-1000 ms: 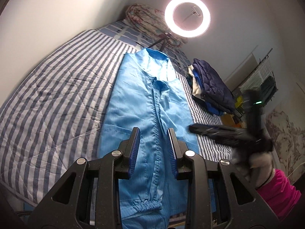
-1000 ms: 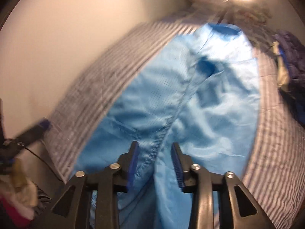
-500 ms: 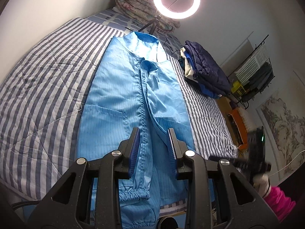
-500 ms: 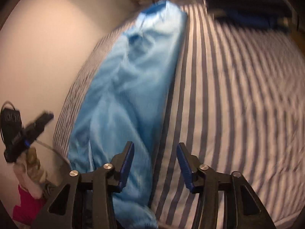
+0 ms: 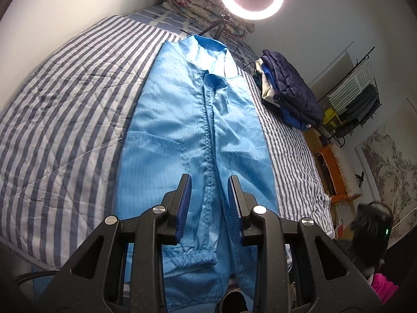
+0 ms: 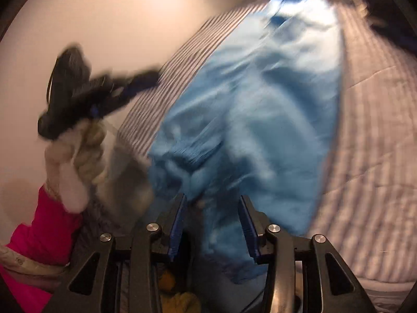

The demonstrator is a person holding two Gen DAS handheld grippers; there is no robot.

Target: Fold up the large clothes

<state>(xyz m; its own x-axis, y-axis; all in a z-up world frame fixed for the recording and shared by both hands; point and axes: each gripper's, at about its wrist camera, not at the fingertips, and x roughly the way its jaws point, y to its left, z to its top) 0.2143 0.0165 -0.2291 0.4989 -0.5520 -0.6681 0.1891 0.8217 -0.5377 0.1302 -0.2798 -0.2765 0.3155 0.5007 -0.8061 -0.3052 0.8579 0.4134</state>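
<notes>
the blue coat [image 5: 198, 140] lay flat along the striped bed [image 5: 65, 109]. left gripper [image 5: 209, 206] and right gripper [image 6: 212, 224] hung unclenched, empty, above its hem. advise gripping both hem corners evenly.

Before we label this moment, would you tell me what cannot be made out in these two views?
- Right wrist view: motion blur smears the blue garment, so its seams and folds are unreadable.
- Left wrist view: the garment's near hem sits behind the left gripper and the picture's bottom edge.
- Left wrist view: the right gripper is a dark blur at the edge; its jaws are unreadable there.
- Left wrist view: the navy clothes pile hides what lies beneath.
</notes>
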